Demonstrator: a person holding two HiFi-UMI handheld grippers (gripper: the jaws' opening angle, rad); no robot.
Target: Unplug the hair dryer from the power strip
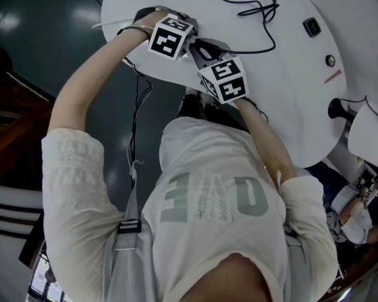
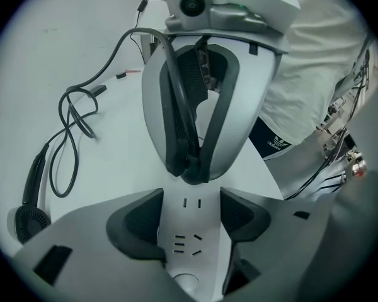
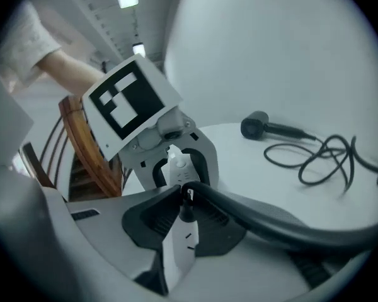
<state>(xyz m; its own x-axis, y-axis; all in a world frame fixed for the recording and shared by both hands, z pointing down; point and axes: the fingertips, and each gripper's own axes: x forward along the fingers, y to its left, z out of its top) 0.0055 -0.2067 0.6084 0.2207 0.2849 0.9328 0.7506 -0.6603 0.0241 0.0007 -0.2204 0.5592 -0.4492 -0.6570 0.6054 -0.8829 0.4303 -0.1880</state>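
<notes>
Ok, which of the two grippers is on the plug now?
The right gripper: its fingers pinch the black plug on the power strip. The left gripper only clamps the white strip body, bare sockets between its fingers.

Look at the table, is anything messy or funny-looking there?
Only the hair dryer's black cord: it lies in loose, crossing loops on the white table near the hair dryer. Nothing looks spilled or broken. The left gripper grips the power strip, the right gripper the plug.
</notes>
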